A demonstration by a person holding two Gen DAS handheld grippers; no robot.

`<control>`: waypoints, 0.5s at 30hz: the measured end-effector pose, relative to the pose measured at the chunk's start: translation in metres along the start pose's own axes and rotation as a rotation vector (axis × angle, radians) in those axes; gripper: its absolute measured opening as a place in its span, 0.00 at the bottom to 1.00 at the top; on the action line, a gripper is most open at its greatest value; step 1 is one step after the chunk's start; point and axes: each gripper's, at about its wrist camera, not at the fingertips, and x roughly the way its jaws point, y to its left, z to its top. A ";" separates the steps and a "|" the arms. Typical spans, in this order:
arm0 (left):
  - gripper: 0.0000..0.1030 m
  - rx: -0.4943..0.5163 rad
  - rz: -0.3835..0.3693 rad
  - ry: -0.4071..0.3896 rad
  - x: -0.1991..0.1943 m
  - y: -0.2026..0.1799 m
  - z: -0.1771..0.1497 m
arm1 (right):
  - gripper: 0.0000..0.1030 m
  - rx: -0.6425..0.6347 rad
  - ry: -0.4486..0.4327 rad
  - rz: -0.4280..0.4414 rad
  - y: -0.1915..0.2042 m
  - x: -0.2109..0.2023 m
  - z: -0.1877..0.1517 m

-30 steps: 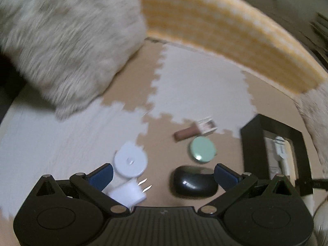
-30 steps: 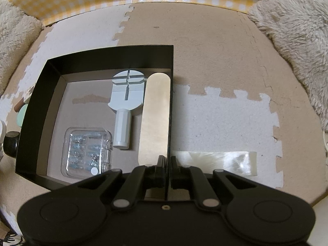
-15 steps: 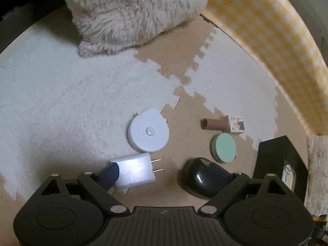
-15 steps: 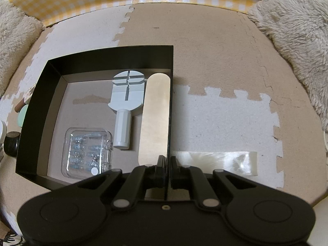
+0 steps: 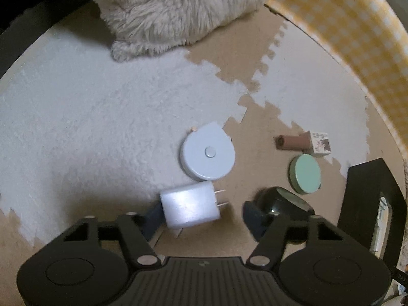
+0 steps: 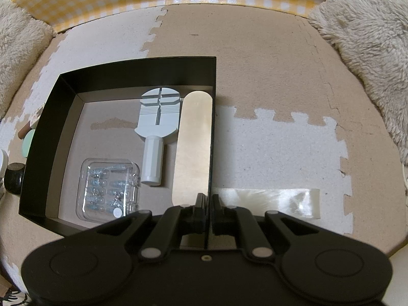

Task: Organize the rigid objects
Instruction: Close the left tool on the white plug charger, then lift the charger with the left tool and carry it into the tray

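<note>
**Left tongs lining up on charger; right tongs pinning the box wall**

Left tongs (image 5: 201,214): spread wide, holding nothing. The white charger (image 5: 190,209) lies in the gap against the left finger, prongs pointing toward the right finger. The black mouse-like lump (image 5: 283,205) sits just at the right fingertip. I can't tell whether that tip touches it.

Right tongs (image 6: 205,201): pressed together on the right wall of the black box (image 6: 48,127), pinching its thin edge. Looks like it's steadying the box.

What changed:
- 1.0 s ago the left view was blurred and pointed toward the cushion (image 5: 178,12), with the mouse centred between the fingers and the charger under the left tip.
- 0.5 s ago the view had swung round and the charger sat by the left finger.
- Now the charger is further inside the gap and larger in frame, so the tongs have closed in on it.
- Right view is unchanged across all three frames. Same pinch, same box contents.

Meaning: the charger reads as the next pick, grasp not yet made.

Still loose on the mat (image 5: 76,117): round white disc (image 5: 207,153) just beyond the charger, green lid (image 5: 304,173), brown tube (image 5: 293,142) with a small carton (image 5: 320,144).

Already in the box: clear blister pack (image 6: 111,188), grey tool (image 6: 158,127), wooden stick (image 6: 193,148) along the right wall.

Risk: the mouse crowds the right finger and could get nudged on closing.
</note>
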 end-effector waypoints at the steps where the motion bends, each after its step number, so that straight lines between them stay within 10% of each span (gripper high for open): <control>1: 0.59 0.002 0.004 -0.001 0.000 -0.001 0.000 | 0.06 -0.001 0.000 -0.001 0.000 0.000 0.000; 15: 0.46 0.043 0.039 -0.004 0.002 -0.003 0.004 | 0.06 -0.004 0.000 -0.003 0.001 -0.001 0.000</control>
